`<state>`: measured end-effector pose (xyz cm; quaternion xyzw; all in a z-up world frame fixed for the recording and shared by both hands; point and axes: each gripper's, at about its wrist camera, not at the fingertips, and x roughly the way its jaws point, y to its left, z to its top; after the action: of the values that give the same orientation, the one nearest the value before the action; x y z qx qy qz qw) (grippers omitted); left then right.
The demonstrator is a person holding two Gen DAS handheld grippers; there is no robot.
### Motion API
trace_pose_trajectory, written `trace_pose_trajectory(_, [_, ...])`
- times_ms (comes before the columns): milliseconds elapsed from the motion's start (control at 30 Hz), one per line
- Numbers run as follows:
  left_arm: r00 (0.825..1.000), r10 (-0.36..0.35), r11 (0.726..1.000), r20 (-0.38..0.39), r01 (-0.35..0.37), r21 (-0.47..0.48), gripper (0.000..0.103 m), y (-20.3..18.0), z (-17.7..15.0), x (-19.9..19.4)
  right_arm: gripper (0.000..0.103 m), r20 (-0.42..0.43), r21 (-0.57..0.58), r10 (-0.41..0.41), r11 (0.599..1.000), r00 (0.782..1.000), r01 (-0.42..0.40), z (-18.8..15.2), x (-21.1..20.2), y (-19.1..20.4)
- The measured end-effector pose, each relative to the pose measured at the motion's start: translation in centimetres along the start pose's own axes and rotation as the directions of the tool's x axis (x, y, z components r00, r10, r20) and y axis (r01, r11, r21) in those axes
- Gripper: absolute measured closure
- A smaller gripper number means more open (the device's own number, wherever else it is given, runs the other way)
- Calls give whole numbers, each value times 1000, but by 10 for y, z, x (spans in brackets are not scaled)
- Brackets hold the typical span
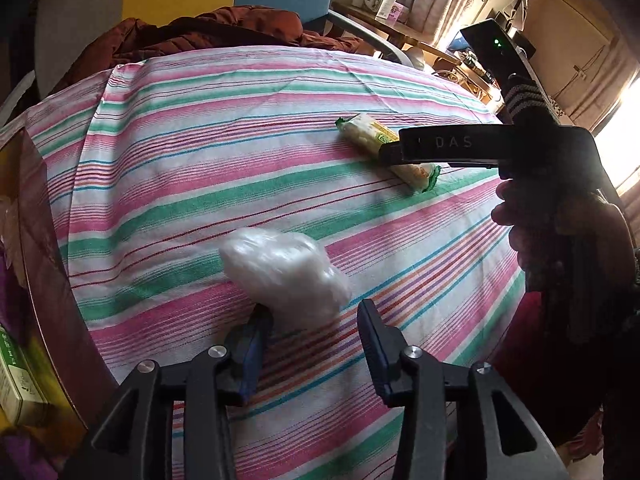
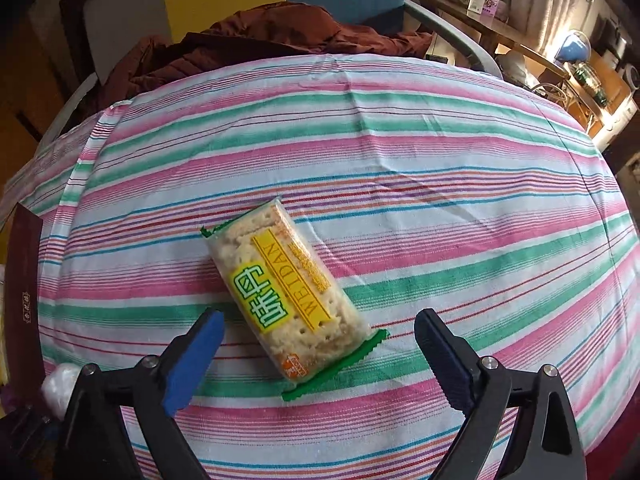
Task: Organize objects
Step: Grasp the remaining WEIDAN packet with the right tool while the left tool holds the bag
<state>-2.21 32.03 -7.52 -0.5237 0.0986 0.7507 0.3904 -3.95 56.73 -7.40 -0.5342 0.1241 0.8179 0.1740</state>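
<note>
Both views are taken low and close over the striped cloth (image 1: 240,160), facing the brown jacket (image 2: 256,40). The biscuit packet (image 2: 288,292) is shared: near in the right view, farther in the left.

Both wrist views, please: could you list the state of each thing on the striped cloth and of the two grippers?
Cracker packet: sealed, lying flat, untouched.
White plastic bag: crumpled, resting on the striped cloth.
Left gripper: open, at the bag's near edge.
Right gripper: open, over the packet.

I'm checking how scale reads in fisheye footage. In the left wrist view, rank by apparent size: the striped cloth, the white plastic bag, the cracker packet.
1. Striped cloth
2. White plastic bag; nearer the camera, so unsure
3. Cracker packet; partly hidden
</note>
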Motion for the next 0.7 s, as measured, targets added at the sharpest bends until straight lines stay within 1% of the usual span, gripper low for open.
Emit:
trace_pose_trajectory(100, [1000,0,1000,9,0,3,59,0,2,-3,7,19,-35,2,999,1000,-2,10,3,17])
trace_pose_trajectory(167, [1000,8,1000,17,-8,-1,59,1,6,-4,7,8,-45,0,999,1000,0,15,9,18])
trace_pose_trajectory(233, [1000,5,1000,21,-4,-14,58,5,8,-6,8,-14,-48,11,999,1000,-12,14,14,19])
trace_pose_trajectory(267, [1000,1,1000,22,-1,-20,57,7,9,-6,14,-31,-51,23,998,999,-24,13,17,21])
trace_pose_trajectory(300, [1000,3,999,21,-2,-33,55,9,11,-5,22,-51,-54,32,998,998,-35,12,21,22])
trace_pose_trajectory(333, [1000,-1,999,20,2,-48,55,12,13,-4,24,-46,-67,26,997,999,-30,13,20,24])
trace_pose_trajectory(400, [1000,-25,996,16,26,-85,54,17,15,-4,53,-40,-85,56,995,998,-59,12,16,28])
trace_pose_trajectory(467, [999,-47,992,19,49,-120,53,22,17,-5,54,-43,-106,58,992,997,-62,11,14,32])
trace_pose_trajectory(567, [996,-83,980,23,86,-180,47,27,22,-5,54,-40,-140,43,989,998,-48,10,15,39])
trace_pose_trajectory(700, [998,-65,969,8,65,-238,46,32,31,2,54,-35,-163,30,986,999,-35,6,13,42])
